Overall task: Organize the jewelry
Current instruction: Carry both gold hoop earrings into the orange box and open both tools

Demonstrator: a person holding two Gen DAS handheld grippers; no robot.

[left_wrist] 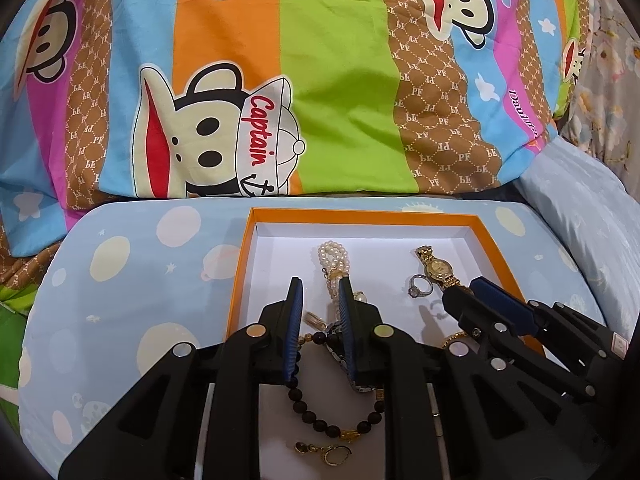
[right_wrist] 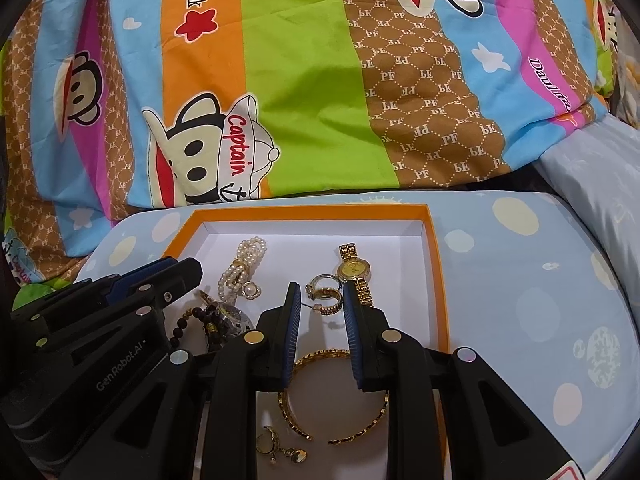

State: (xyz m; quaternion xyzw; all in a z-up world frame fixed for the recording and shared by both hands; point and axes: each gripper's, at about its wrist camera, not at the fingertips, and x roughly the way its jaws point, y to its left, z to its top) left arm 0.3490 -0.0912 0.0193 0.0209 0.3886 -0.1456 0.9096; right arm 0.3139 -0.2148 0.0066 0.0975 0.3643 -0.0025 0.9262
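Observation:
An orange-rimmed box point(left_wrist: 360, 214) point(right_wrist: 304, 210) with a white floor holds all the jewelry. In it lie a pearl bracelet point(left_wrist: 330, 254) point(right_wrist: 250, 252), a gold watch point(left_wrist: 438, 268) point(right_wrist: 354, 270), a silver ring point(left_wrist: 418, 286) point(right_wrist: 320, 284), a dark bead bracelet point(left_wrist: 308, 412) point(right_wrist: 188, 316), a gold bangle point(right_wrist: 336, 400) and gold earrings point(left_wrist: 324, 452) point(right_wrist: 280, 448). My left gripper point(left_wrist: 318, 282) point(right_wrist: 188, 266) hovers over the pearls, jaws nearly together with nothing gripped. To its right, my right gripper point(right_wrist: 318, 286) point(left_wrist: 468, 292) hovers over the ring and bangle, equally narrow and holding nothing.
The box rests on a pale blue cushion point(left_wrist: 120, 280) point(right_wrist: 520, 280) with cream dots. Behind it rises a striped cartoon quilt point(left_wrist: 320, 80) point(right_wrist: 300, 80). A light blue pillow point(left_wrist: 580, 208) lies at the right.

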